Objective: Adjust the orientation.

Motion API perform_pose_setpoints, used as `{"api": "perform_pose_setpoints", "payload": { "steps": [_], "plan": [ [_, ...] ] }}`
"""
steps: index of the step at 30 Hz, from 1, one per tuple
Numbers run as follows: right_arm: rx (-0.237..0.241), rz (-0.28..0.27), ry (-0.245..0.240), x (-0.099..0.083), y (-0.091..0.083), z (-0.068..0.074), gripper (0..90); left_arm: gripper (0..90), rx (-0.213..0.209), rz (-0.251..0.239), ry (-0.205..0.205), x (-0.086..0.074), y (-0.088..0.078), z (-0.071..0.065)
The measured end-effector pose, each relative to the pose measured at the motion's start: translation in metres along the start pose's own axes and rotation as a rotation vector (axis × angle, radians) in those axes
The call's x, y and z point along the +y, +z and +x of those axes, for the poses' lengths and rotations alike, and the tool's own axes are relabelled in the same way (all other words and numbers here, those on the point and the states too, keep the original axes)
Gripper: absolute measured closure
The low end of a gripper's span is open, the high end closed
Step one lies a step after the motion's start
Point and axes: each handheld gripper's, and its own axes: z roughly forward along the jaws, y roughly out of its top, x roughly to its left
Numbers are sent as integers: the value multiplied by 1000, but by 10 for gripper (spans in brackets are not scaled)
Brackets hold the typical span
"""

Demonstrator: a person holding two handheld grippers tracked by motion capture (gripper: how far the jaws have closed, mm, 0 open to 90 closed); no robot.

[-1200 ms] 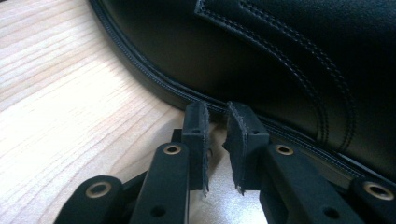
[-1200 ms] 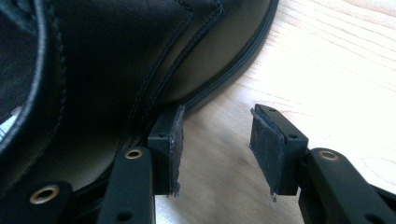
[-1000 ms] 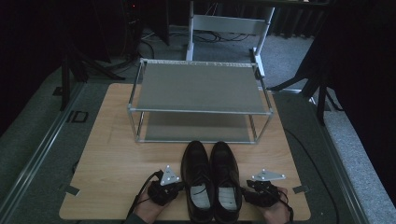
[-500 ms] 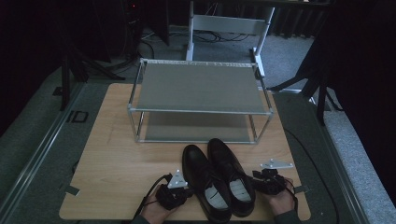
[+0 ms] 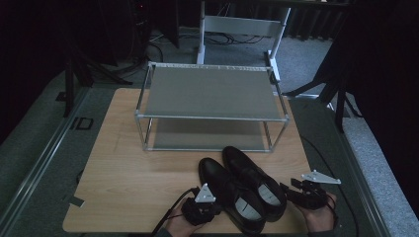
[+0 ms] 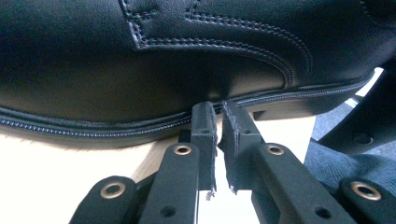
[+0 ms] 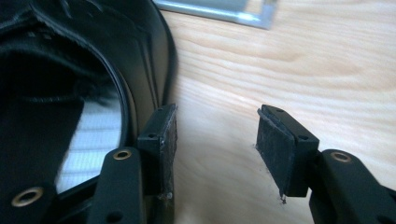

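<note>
From the high view, your pair of black shoes [image 5: 244, 190] lies side by side on the wooden table [image 5: 128, 163], toes angled up and left toward the metal shoe rack [image 5: 210, 106] standing behind them. Your left gripper [image 5: 200, 210] sits just beside the left shoe's heel end, and your right gripper [image 5: 296, 190] lies beside the right shoe's heel.

In the left gripper view, your jaws stand almost together with a thin slit between them, having just been opening a little. Their tips meet the left shoe [image 6: 187, 60] at its sole seam, with nothing held between them.

In the right gripper view, your jaws stand well apart, having just been opening, with bare table [image 7: 280, 70] between them. One jaw lies against the outer side of the right shoe [image 7: 70, 93].
</note>
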Motion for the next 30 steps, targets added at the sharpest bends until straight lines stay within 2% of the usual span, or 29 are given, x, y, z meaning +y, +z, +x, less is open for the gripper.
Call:
{"api": "perform_pose_setpoints", "payload": {
  "steps": [4,8,10,13,15,17,19,20,22,24,26,30],
  "plan": [
    [-28,38,5,-16,-9,-6,456,839,-6,2,0,0,0,1],
    [-10,70,-8,-33,-18,-5,428,801,-14,4,16,-1,-1,-1],
    [12,87,-22,-38,-21,-2,416,794,-41,0,20,0,1,-3],
    [47,120,-72,-40,-25,6,414,784,-40,1,28,0,1,-5],
    [42,130,-106,-41,-28,10,409,784,-67,-2,25,0,2,-5],
    [59,148,-130,-43,-32,13,393,783,-56,2,41,1,3,-8],
    [115,164,-141,-47,-33,17,379,786,-91,-5,34,1,3,-8],
    [134,166,-150,-48,-33,19,379,786,-96,-2,42,2,4,-10],
    [129,154,-154,-49,-29,24,381,786,-81,4,62,3,6,-14],
    [117,152,-158,-48,-29,23,371,790,-119,1,51,4,7,-13],
    [109,148,-163,-46,-27,23,384,797,-108,2,68,6,10,-16],
    [73,146,-168,-43,-26,21,401,805,-115,-6,57,9,15,-19]
  ]
}}
